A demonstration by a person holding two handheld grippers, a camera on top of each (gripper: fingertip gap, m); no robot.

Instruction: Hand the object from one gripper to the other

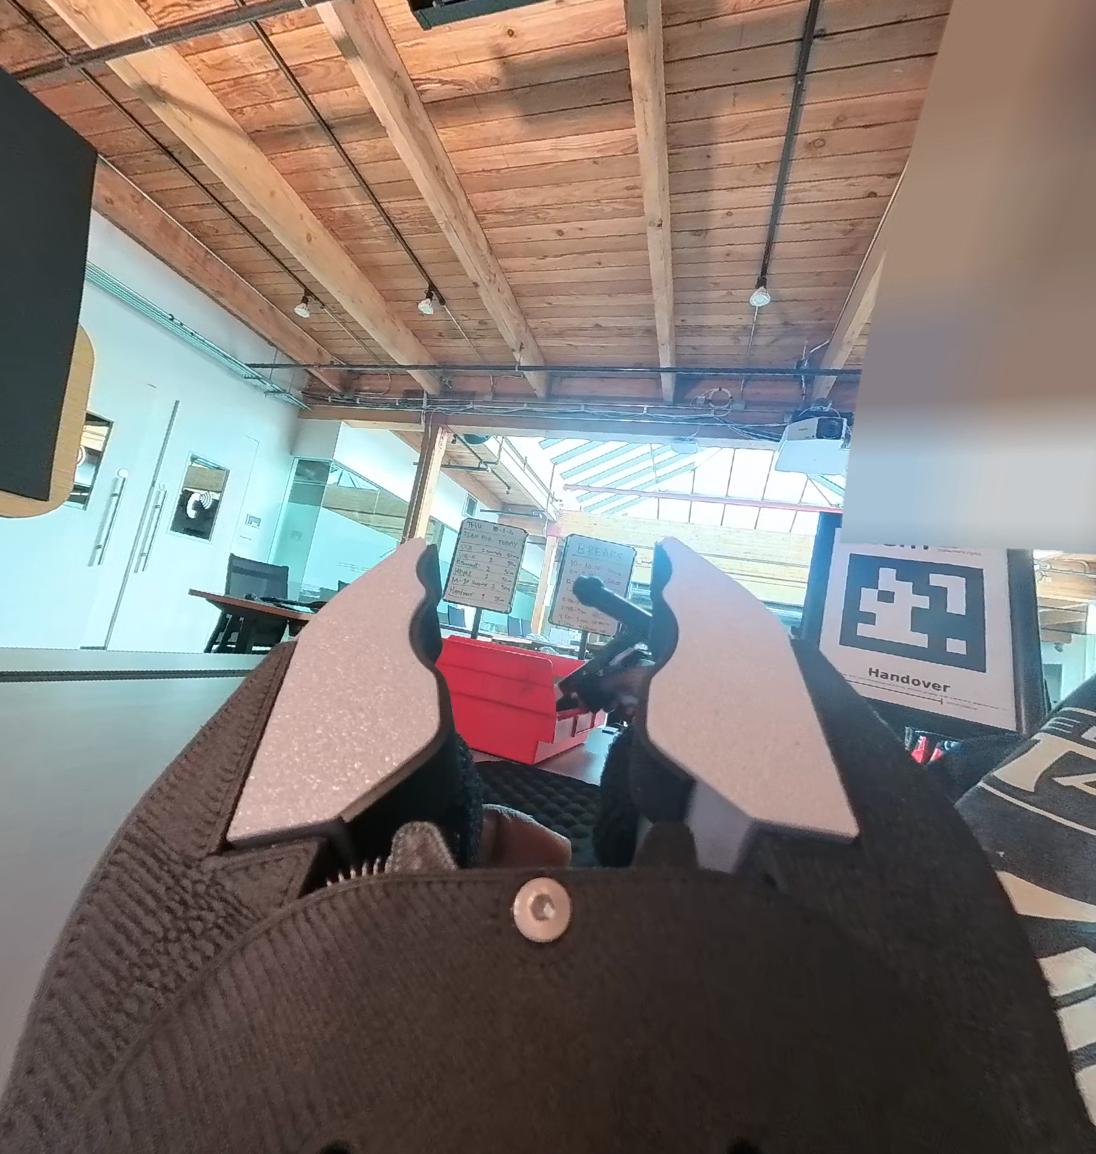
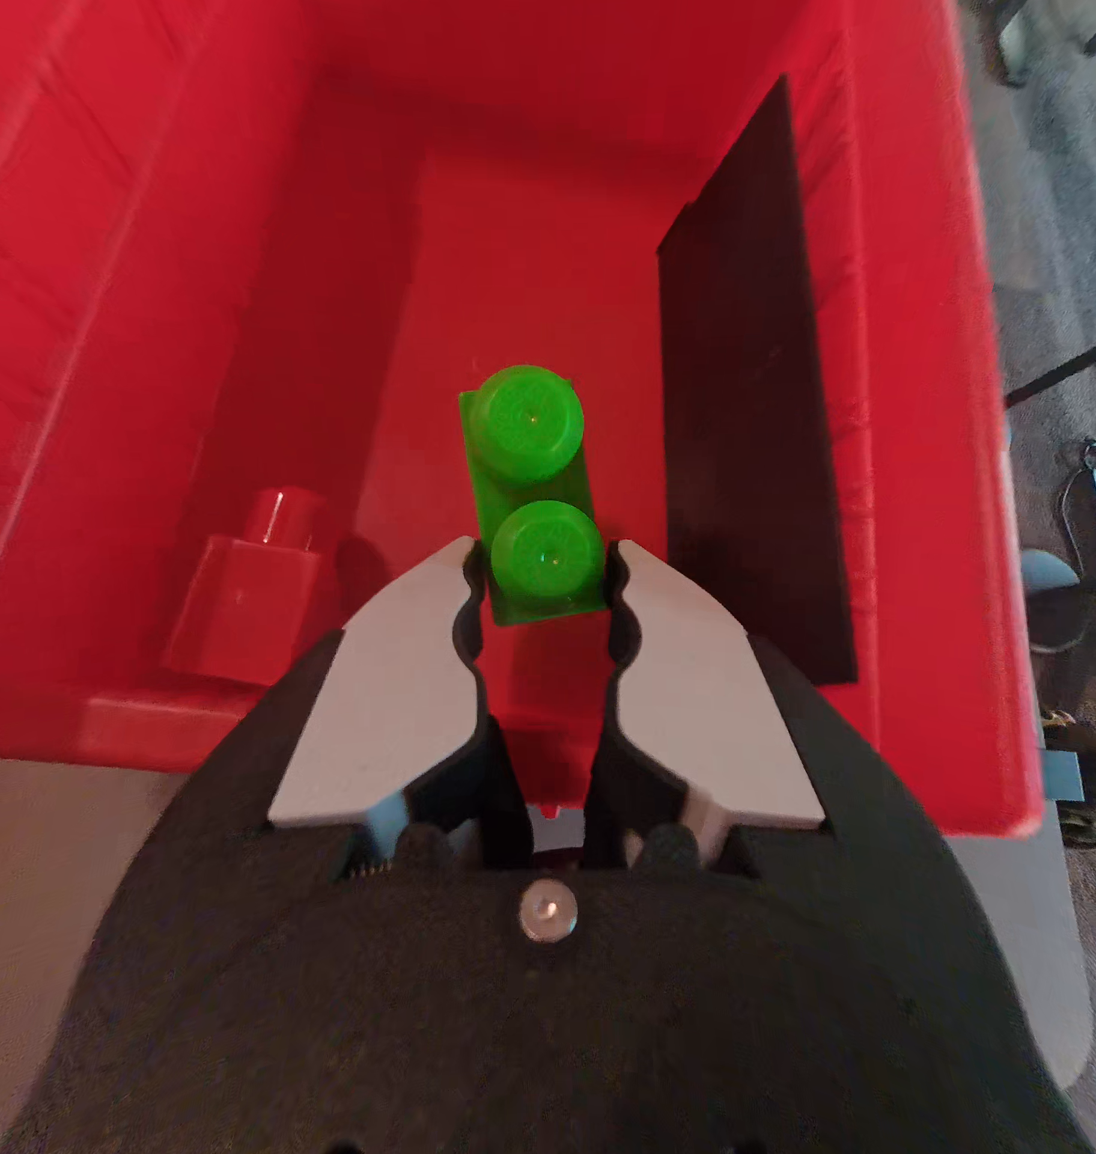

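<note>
While the right claw (image 2: 544, 577) is reaching down into the red plastic bin (image 2: 945, 437), its two grey fingers are pressing on the near end of a bright green two-stud plastic building brick (image 2: 530, 493), one fingertip on each long side. Gripping only that end is leaving the far stud and most of the brick's length sticking out past the tips, which I judge is deliberate: it gives the other claw somewhere free to take hold. Whether the brick is resting on the bin floor or already lifted, I cannot tell. A red single-stud plastic block (image 2: 246, 599) is lying to the left on the bin floor, well apart, and a flat black panel (image 2: 751, 406) is leaning along the right wall.

The left claw (image 1: 545, 562) is waiting with its fingers spread wide and nothing between them, tilted upward toward the wooden ceiling, beside the grey desk (image 1: 96, 780). Being open and unloaded, it looks ready to receive. The bin is showing beyond its fingers, so both claws are near each other.
</note>
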